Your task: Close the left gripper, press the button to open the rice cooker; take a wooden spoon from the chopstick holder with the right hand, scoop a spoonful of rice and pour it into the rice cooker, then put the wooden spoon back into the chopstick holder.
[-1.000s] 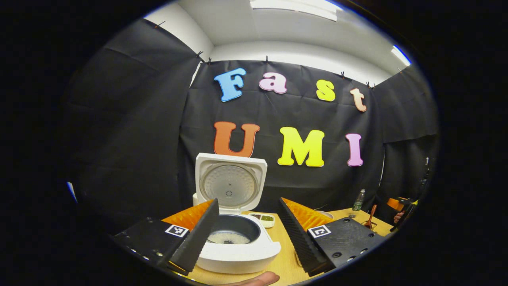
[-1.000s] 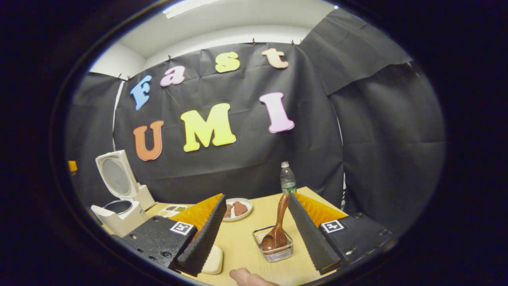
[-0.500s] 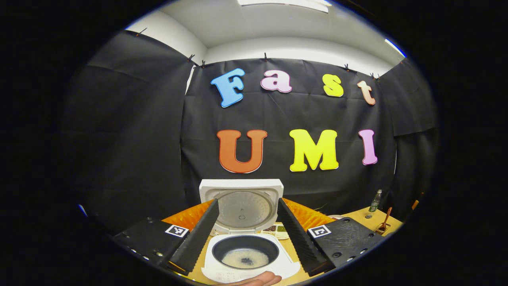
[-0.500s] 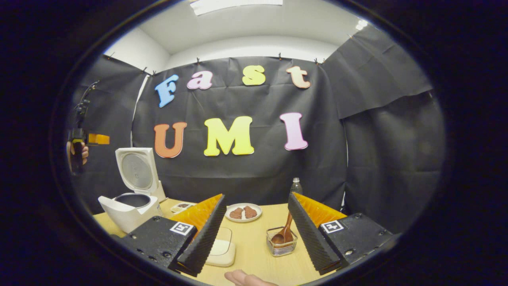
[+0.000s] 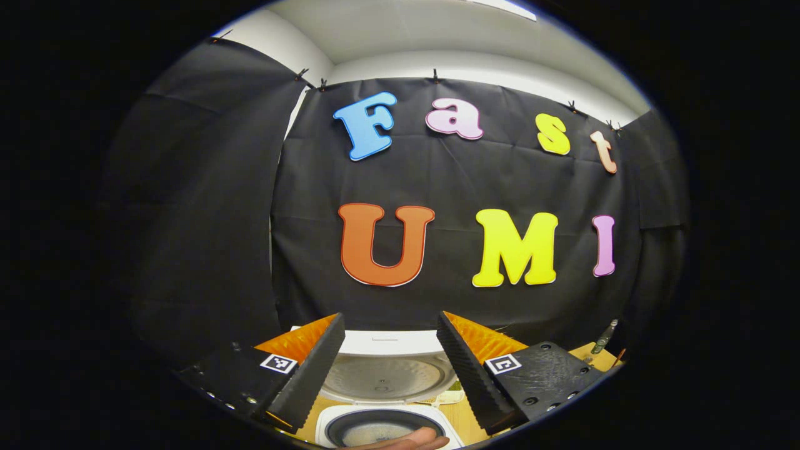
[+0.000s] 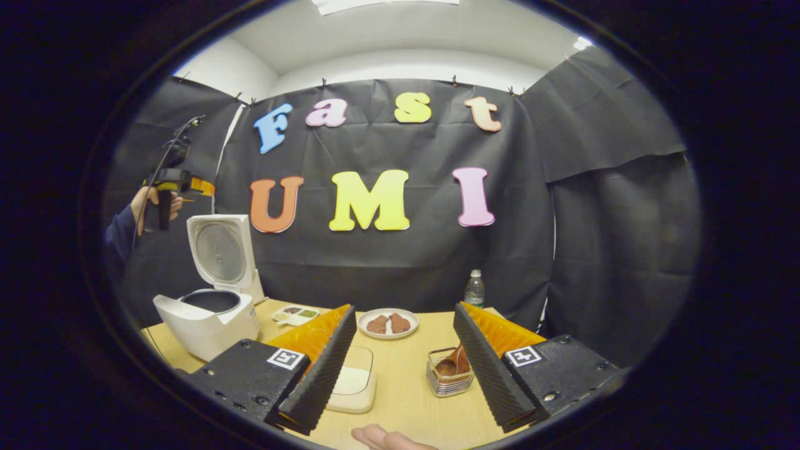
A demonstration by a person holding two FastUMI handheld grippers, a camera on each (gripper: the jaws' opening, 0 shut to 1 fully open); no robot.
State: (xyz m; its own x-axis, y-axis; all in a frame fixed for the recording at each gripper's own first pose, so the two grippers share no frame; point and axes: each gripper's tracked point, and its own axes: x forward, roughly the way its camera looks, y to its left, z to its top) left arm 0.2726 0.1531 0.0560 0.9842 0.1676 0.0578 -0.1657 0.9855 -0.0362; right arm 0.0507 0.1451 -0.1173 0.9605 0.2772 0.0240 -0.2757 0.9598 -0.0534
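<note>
Rice cooker (image 6: 209, 306) lid up on worktop (image 6: 406, 400); spoon (image 6: 455, 365) sits in holder (image 6: 450, 381). Right gripper (image 6: 405, 356) and left gripper (image 5: 390, 365) both released, empty. Task looks nearly finished.

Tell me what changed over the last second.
The right gripper backed away from the chopstick holder, leaving the wooden spoon inside. The left gripper rose above the rice cooker. Both grippers stayed open; the cooker's lid stayed up.
</note>
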